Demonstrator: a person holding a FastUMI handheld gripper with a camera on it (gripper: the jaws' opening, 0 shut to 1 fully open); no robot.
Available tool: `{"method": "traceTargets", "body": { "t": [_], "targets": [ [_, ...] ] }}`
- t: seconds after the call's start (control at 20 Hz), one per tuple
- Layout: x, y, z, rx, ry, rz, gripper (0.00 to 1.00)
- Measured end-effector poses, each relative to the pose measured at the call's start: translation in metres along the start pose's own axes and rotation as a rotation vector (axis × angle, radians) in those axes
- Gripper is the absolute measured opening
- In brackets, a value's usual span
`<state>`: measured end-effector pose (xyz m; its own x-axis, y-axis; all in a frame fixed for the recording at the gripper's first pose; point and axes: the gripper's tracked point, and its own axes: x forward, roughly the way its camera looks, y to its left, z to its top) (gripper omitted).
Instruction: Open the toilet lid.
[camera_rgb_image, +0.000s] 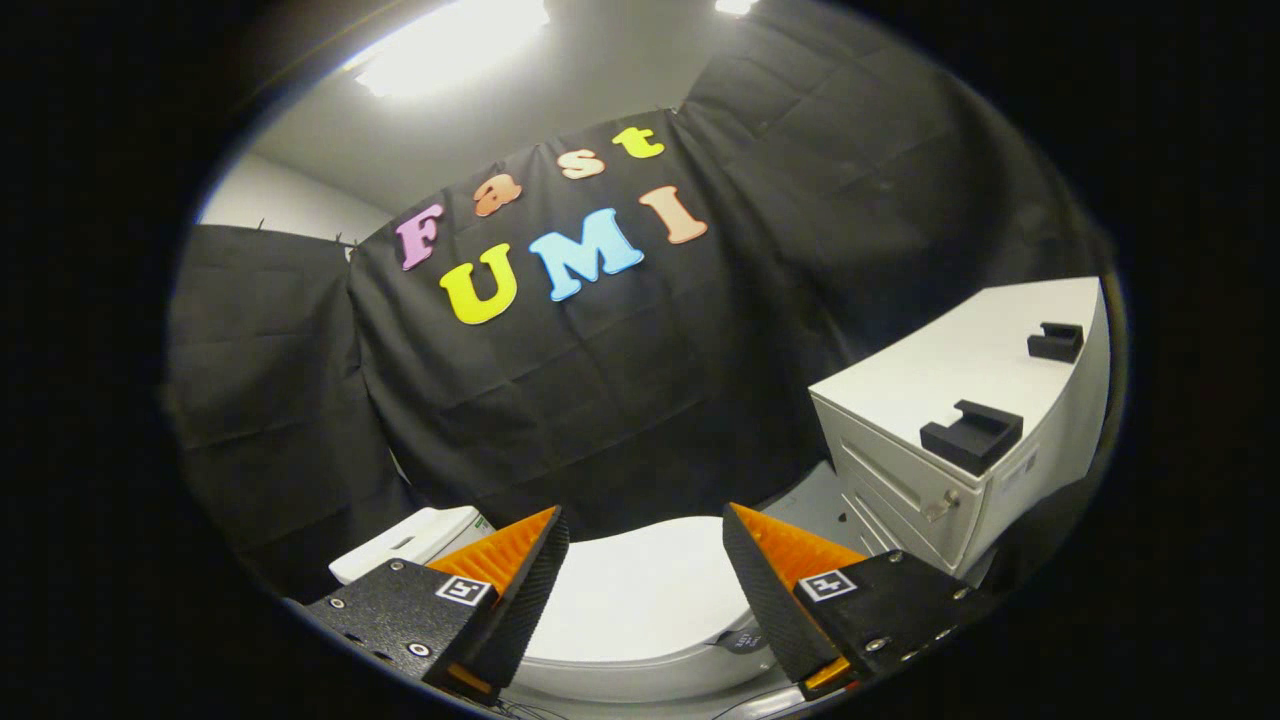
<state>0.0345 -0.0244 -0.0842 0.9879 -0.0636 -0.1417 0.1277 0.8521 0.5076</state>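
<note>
The tongs (645, 560) hang released and empty above the closed, smooth white plastic toilet lid (645, 600) lying between them; it looks rigid, light and slippery, best lifted under its near rim.

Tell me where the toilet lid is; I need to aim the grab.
In the gripper view, the closed toilet lid lies below and between the open fingers of the hand-held gripper, with the white cabinet to its right and the black cloth wall behind.

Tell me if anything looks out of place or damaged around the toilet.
Nothing stands out. The toilet lid lies closed and intact beyond the open fingers; two black holders sit squarely on the white cabinet.
</note>
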Motion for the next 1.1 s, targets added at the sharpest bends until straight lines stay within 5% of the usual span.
{"method": "traceTargets", "body": {
  "t": [0.6, 1.1],
  "targets": [
    [-0.006, -0.078, -0.074, 0.506, 0.085, -0.195, 0.96],
    [0.006, -0.095, -0.153, 0.748, 0.212, -0.279, 0.95]
  ]
}}
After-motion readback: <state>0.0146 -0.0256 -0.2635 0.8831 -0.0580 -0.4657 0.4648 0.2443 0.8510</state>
